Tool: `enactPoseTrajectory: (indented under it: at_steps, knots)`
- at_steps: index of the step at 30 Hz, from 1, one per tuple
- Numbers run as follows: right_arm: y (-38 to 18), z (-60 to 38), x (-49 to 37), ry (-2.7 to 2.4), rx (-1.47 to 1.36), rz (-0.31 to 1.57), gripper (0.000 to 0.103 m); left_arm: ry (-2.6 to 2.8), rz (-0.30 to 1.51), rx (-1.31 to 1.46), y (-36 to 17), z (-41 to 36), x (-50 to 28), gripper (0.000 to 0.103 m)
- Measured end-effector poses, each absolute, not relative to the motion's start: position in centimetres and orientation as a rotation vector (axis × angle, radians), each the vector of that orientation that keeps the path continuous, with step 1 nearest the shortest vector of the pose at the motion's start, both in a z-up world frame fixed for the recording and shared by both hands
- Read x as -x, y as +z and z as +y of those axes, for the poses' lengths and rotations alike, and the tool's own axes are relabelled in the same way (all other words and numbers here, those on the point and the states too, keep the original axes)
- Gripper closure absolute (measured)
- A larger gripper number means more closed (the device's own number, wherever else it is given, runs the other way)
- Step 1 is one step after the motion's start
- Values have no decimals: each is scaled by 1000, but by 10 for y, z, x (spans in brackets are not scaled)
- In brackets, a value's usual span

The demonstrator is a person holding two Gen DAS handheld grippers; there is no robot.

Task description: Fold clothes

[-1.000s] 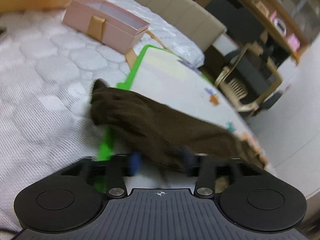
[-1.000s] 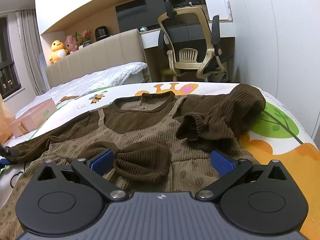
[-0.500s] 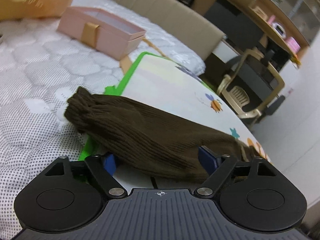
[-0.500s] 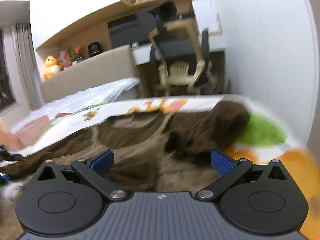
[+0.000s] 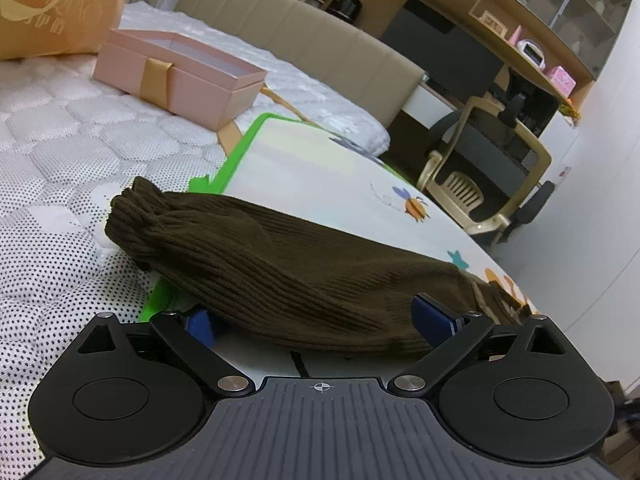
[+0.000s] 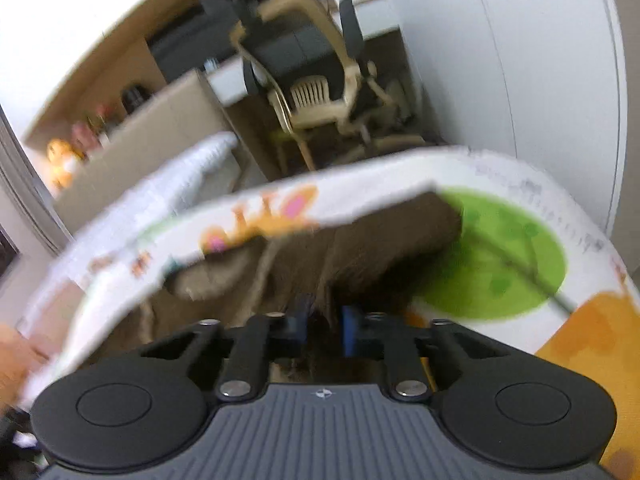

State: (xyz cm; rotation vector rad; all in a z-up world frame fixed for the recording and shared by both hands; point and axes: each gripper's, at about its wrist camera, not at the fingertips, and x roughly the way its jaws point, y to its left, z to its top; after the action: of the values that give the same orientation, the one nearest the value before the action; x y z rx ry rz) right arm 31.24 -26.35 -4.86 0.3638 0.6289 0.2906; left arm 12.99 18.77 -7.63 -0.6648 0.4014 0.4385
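I see the dark brown ribbed sleeve [image 5: 280, 268] lying limp across the printed play mat [image 5: 320, 176], its gathered cuff hanging just past the mat's green edge onto the white quilted, dotted mattress [image 5: 60, 208]. My left tool [image 5: 316, 320] has just been opening; its blue pads now stand spread on either side of the sleeve, not pressing it. Beyond the sleeve, the mat is bare and flat up to its far green border, so there is open room there. A pink rigid gift box [image 5: 176, 76] with a gold ribbon sits on the mattress, well beyond the cuff.

In the blurred right view, my right tool [image 6: 324, 328] has just been closing, and its pads are pressed together on dark brown fabric of the knit garment [image 6: 384, 248]. The garment lies bunched on the mat beside a round green patch [image 6: 508, 256]. Beyond the garment, the mat's curved edge drops off toward a beige office chair [image 6: 316, 92].
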Motion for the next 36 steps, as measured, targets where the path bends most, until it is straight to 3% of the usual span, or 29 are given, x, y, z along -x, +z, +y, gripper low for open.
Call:
enactPoseTrajectory:
  at_steps: [4, 12, 14, 16, 18, 23, 28, 30, 32, 33, 34, 36]
  knots:
    - [-6, -293, -301, 159, -199, 487, 95, 433, 394, 670, -76, 188, -129, 2]
    - [15, -309, -311, 157, -203, 515, 99, 421, 384, 684, -77, 190, -127, 1]
    - [14, -307, -309, 173, -216, 540, 94, 416, 378, 692, -78, 191, -126, 1]
    - [0, -318, -305, 156, -342, 605, 70, 410, 372, 703, -78, 192, -125, 0]
    - [-24, -334, -297, 150, -540, 676, 62, 407, 369, 706, -78, 192, -125, 0]
    - [-81, -349, -281, 131, -852, 808, 59, 406, 368, 708, -78, 193, -125, 0]
    - [-105, -333, -299, 89, -798, 813, 50, 408, 369, 707, -78, 192, -126, 0]
    - [-112, -328, -310, 73, -768, 779, 52, 408, 368, 707, -78, 192, -126, 0]
    - [-107, -327, -313, 57, -671, 722, 70, 407, 367, 709, -79, 192, -126, 0]
    - [-102, -325, -317, 51, -605, 695, 87, 407, 368, 711, -79, 192, -126, 0]
    - [-92, -322, -319, 58, -546, 664, 96, 407, 367, 712, -79, 193, -126, 0]
    - [-63, -315, -320, 90, -451, 599, 97, 405, 365, 714, -79, 193, -126, 0]
